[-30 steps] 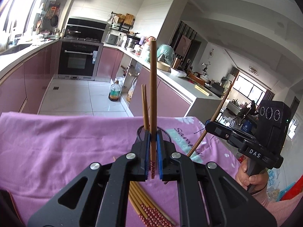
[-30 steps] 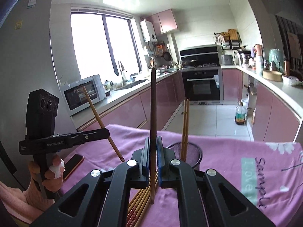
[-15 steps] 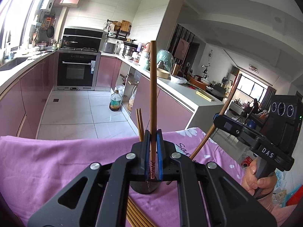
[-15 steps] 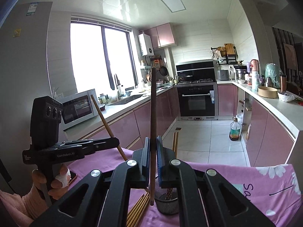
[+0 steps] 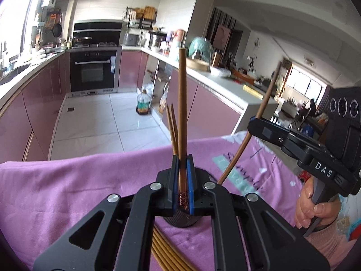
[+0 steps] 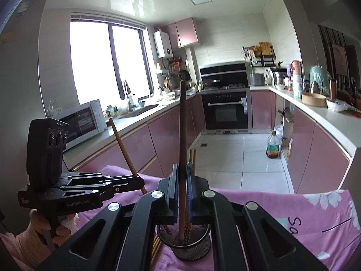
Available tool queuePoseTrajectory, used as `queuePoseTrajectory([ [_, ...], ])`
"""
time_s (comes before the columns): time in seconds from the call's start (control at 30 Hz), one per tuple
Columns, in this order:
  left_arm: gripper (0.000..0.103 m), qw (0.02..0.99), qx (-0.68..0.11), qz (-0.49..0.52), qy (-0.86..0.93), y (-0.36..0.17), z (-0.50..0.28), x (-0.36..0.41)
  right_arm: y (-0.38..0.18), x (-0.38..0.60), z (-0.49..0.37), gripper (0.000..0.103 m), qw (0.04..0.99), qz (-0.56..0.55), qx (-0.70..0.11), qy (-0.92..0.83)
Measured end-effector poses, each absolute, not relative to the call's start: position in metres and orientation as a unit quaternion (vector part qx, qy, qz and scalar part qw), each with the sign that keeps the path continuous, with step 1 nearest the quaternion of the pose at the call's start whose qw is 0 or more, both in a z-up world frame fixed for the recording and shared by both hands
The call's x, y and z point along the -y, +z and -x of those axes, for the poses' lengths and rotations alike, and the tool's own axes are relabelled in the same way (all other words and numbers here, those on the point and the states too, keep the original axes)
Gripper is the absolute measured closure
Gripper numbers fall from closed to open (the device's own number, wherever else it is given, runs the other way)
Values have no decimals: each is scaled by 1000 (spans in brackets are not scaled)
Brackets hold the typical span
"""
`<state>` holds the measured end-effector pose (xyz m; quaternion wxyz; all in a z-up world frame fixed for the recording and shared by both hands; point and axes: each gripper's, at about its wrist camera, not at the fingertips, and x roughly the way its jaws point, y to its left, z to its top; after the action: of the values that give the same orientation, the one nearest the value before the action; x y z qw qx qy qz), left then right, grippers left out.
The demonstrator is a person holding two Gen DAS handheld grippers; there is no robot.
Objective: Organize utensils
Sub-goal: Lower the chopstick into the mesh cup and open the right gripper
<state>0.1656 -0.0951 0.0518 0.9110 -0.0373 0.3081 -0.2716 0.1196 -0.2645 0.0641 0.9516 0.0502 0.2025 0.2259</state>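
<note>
My left gripper (image 5: 182, 164) is shut on an upright brown chopstick (image 5: 181, 103), whose patterned lower end hangs just above a black mesh cup (image 5: 180, 220). Two chopsticks (image 5: 171, 126) stand in that cup. My right gripper (image 6: 181, 174) is shut on a darker chopstick (image 6: 182, 131); its lower end reaches into the mouth of the mesh cup (image 6: 191, 251). Each view shows the other gripper off to the side, the right gripper (image 5: 252, 124) and the left gripper (image 6: 140, 181), each with a slanted stick. Several loose chopsticks (image 5: 167, 250) lie on the purple cloth (image 5: 67, 192).
The purple cloth (image 6: 304, 216) covers the table, and its far edge drops to a tiled kitchen floor. Pink cabinets and an oven (image 5: 93, 74) stand behind. An oil bottle (image 6: 273, 145) stands on the floor, and a microwave (image 6: 81, 122) on the left counter.
Both grippers have moved in toward the mesh cup with their chopsticks. The cup now sits right under both pairs of fingers, and the right stick's end has come over its mouth.
</note>
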Motion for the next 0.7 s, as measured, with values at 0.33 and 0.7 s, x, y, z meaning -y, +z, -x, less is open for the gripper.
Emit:
queuePoseTrajectory([
  [0.33, 95, 887, -370, 8, -275, 18, -192, 108, 34, 252, -154, 97, 929, -39, -296, 220],
  [0.7, 92, 890, -374, 10, -260, 10, -214, 119, 18, 251, -170, 95, 926, -64, -310, 205],
])
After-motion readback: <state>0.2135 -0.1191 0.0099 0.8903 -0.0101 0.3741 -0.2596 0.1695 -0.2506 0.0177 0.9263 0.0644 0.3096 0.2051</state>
